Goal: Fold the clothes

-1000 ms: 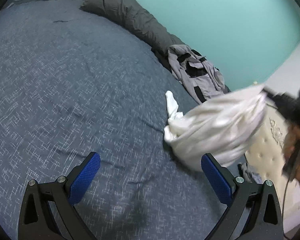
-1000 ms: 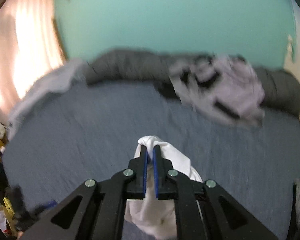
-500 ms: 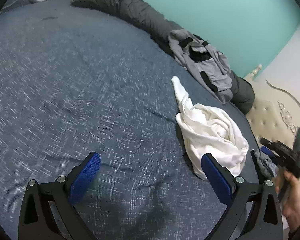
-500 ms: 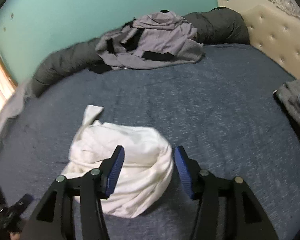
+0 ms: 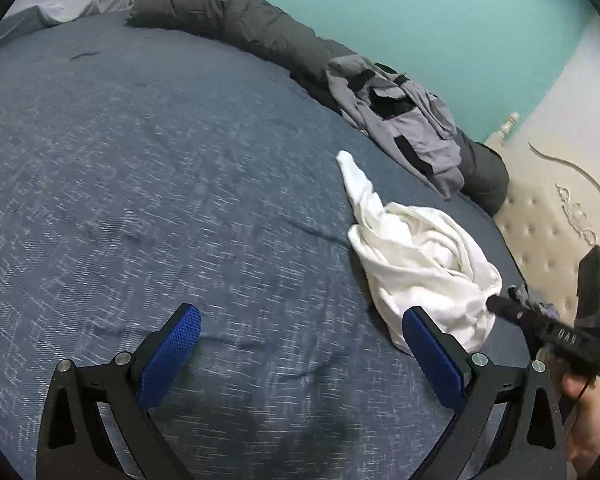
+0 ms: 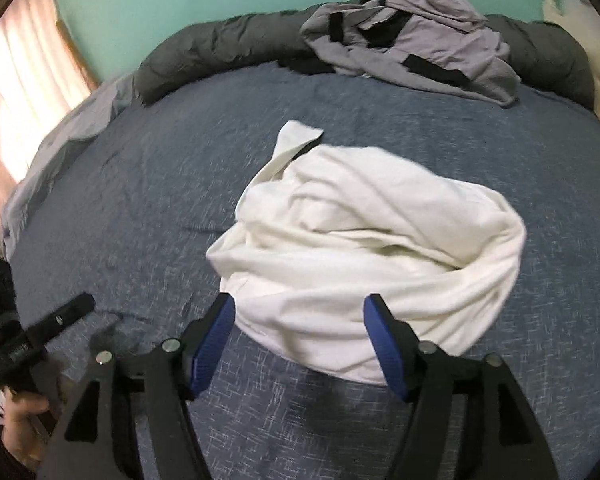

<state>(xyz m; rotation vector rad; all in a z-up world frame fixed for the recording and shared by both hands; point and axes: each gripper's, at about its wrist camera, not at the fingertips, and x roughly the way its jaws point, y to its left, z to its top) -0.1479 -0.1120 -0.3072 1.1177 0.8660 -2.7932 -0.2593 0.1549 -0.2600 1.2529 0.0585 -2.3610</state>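
A crumpled white garment (image 6: 364,248) lies in a heap on the blue bedspread (image 6: 500,420), one sleeve pointing toward the far side. My right gripper (image 6: 300,336) hangs just over the heap's near edge. Its jaws are opening, and the cloth lies below and beyond the blue pads (image 6: 214,344), not pinched by them. In the left wrist view the same garment (image 5: 420,256) lies to the right. My left gripper (image 5: 300,360) stands open over bare bedspread (image 5: 140,180), its right pad (image 5: 432,356) close to the heap's edge. The right-hand tool (image 5: 556,332) shows at the heap's right.
A grey and black garment (image 6: 412,44) lies crumpled on a long dark grey bolster (image 6: 220,52) along the teal wall. A tufted cream headboard (image 5: 548,216) bounds the bed on the right. A pale sheet (image 6: 60,148) and a bright curtained window sit at the left.
My right gripper held the white garment in the air, then let it go and sank toward it. The garment dropped into a heap on the bedspread. My left gripper barely shifted.
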